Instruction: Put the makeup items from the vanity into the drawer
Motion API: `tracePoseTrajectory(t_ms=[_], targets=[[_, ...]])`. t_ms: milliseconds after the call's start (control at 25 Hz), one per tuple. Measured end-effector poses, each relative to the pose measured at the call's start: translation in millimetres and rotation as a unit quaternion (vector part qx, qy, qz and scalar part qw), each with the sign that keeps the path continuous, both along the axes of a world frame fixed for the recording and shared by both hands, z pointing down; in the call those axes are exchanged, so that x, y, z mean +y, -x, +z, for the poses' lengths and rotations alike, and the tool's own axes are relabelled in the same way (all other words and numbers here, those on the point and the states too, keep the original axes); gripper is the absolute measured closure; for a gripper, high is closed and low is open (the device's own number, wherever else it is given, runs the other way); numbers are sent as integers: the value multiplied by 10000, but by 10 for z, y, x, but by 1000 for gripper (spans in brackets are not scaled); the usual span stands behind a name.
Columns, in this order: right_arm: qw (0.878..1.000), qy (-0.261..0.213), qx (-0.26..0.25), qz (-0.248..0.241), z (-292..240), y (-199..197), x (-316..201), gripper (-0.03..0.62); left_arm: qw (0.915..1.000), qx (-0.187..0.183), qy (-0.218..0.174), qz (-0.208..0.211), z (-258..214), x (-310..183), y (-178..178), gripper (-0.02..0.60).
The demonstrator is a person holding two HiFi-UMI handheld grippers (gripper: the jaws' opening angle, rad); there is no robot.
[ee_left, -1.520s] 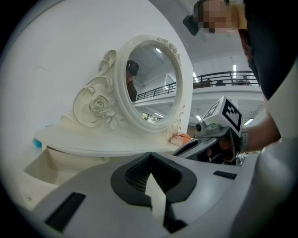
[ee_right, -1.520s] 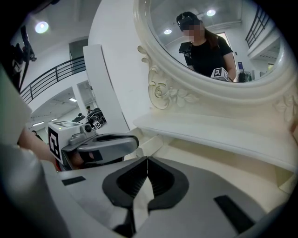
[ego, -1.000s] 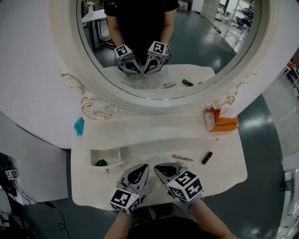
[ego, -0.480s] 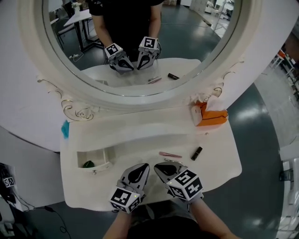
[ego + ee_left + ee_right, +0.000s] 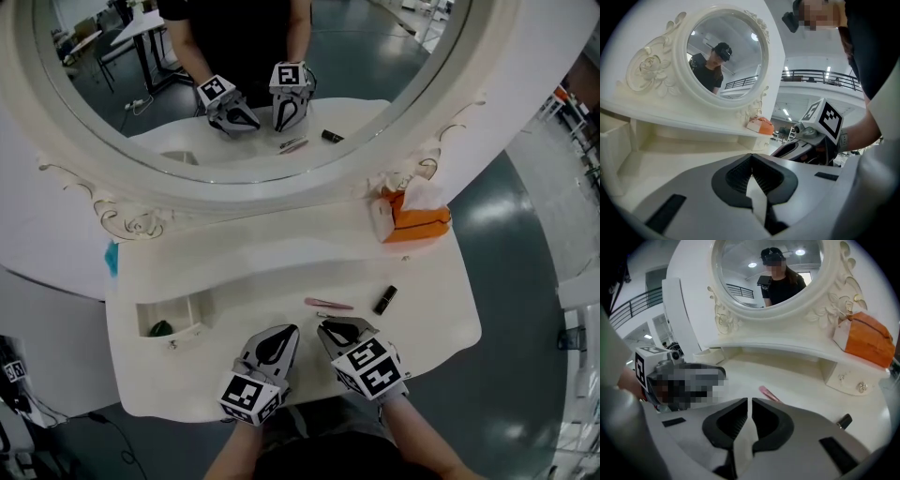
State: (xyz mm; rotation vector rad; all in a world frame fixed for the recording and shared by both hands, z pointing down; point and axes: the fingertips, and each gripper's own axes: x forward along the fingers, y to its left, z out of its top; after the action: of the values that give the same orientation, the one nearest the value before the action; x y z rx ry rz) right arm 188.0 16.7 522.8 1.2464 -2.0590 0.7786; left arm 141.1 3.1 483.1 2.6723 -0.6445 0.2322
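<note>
Left gripper [image 5: 275, 339] and right gripper [image 5: 341, 328] hovering, jaws closed, gripping nothing; pink makeup stick [image 5: 328, 304] lying just ahead of right jaws, apart.

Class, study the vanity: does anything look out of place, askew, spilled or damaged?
Nothing is spilled or damaged. A pink stick and a black tube lie loose at odd angles on the vanity top, and the small drawer at the left stands open with a green item inside.

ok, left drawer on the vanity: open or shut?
Open. The drawer is pulled out, its inside showing from above in the head view, with a green item lying in it.
</note>
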Motion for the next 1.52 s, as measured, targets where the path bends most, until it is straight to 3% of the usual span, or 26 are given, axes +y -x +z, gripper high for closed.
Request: tracePoseTrajectory(t_ms=[760,960,1120,1520], targets=[[9878,-61,1268,-908,288,-105,-213,545,9999,-3,2,-164,14,-62,-31,568],[9872,1,1244,-994,299,-100,-240,545,9998,-3,22,-219,19,-61,1,568],[9833,312,1200,-1332,289,-34,-165,545,9997,0,8,-257,15,-64,36,568],[9756,136,1382,-1699,346,51,-203,540,9993,20,13,-377,3,-67,144,568]])
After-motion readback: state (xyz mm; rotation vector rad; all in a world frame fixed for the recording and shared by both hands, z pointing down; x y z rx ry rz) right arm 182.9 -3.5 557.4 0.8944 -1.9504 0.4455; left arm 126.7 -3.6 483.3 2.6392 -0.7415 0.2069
